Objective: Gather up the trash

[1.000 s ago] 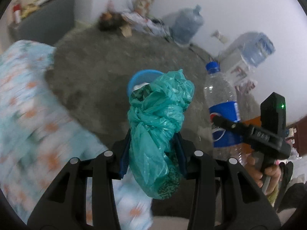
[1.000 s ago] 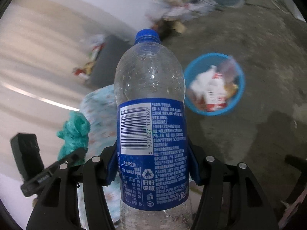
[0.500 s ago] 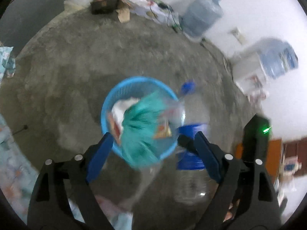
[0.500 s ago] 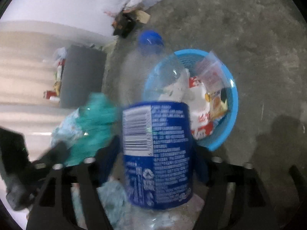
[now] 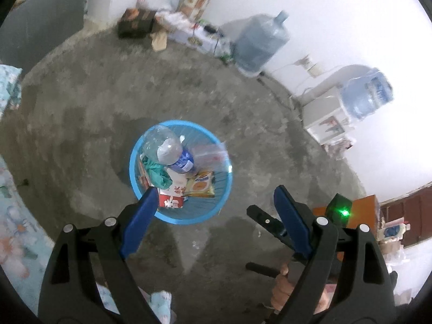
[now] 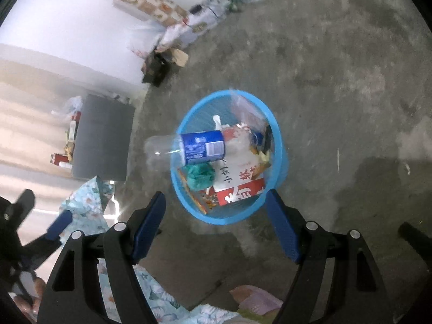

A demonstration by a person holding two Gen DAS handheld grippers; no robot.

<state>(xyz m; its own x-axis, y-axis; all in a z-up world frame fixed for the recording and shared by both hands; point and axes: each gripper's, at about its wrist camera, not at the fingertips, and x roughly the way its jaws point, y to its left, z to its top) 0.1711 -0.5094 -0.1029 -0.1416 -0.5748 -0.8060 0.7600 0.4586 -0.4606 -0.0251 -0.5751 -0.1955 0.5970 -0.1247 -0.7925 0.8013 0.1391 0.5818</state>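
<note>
A: Left gripper (image 5: 213, 191) and right gripper (image 6: 216, 197): jaws spread wide after the drop, nothing between them, both above the bin (image 5: 135, 181).

B: Bottle (image 6: 198, 147) lies across the rim, base overhanging; green bag (image 6: 201, 176) sits inside on the cartons.

A: Advice, as I judge it: lift clear without clipping the rim, and nudge the bottle inward if it looks like tipping out.
</note>
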